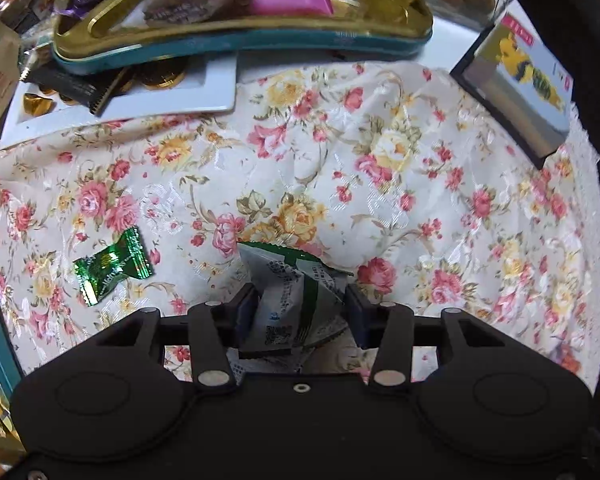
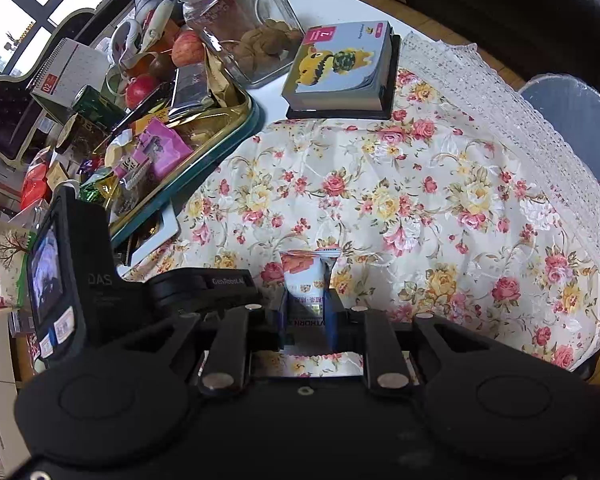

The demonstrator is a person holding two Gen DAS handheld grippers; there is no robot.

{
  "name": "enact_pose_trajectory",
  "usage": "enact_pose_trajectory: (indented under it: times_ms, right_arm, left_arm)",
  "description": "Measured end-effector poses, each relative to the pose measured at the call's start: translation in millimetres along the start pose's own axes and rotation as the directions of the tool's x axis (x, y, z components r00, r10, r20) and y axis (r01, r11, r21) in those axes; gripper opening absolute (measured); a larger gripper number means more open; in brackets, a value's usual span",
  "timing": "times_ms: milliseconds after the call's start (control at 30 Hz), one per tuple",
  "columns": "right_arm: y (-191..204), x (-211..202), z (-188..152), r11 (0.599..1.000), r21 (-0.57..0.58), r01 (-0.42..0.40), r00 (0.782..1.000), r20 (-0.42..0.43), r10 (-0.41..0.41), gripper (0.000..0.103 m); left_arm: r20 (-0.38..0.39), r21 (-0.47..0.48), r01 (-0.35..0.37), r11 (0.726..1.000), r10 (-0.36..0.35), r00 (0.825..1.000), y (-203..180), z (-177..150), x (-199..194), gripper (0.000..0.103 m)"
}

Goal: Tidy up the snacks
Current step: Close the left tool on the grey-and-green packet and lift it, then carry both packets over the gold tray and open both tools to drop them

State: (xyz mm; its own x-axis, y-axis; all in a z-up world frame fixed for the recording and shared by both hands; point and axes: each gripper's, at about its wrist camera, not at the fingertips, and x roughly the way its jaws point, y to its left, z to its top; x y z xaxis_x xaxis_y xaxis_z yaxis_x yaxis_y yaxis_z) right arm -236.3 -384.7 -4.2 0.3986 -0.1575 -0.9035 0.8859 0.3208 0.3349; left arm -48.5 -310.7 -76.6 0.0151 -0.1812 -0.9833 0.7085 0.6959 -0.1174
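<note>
On floral cloth (image 2: 420,200) | gold tin (image 2: 236,120): mixed snacks | jar (image 2: 240,20): cookies

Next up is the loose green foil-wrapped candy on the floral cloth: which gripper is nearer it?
Left. The left gripper hovers just beside the green foil-wrapped candy; the right gripper, clamping a white packet, has no candy in view.

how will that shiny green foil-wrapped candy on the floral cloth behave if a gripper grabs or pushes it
The shiny green foil-wrapped candy is small, so probably very light. Its glossy wrapper may slip between pads, and the flared twisted ends would likely crumple. It lies flat on the wrinkled floral tablecloth, so a push should slide it, perhaps snagging, not roll it.
</note>
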Motion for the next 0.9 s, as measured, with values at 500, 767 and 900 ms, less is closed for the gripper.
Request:
enact_pose_trajectory:
  times_ms: [500,767,900]
  right_arm:
    - [25.7,8.1,-6.8,0.999,-0.042,0.029,1.000,0.011,-0.029,0.020]
    - [53.7,19.9,-21.4,0.995,-0.089,0.037,0.999,-0.009,-0.038,0.020]
    - [73.2,23.8,-32.9,0.991,-0.127,0.031,0.999,-0.018,-0.033,0.020]
  left_arm:
    - [0.239,-0.057,-0.099,0.993,0.110,0.965,39.4,-11.8,-113.5,0.054]
    - [0.286,-0.174,-0.150,0.973,0.196,0.938,101.7,-24.2,-151.2,0.054]
    - [0.278,-0.235,-0.164,0.958,0.228,0.933,139.9,-31.1,-162.3,0.054]
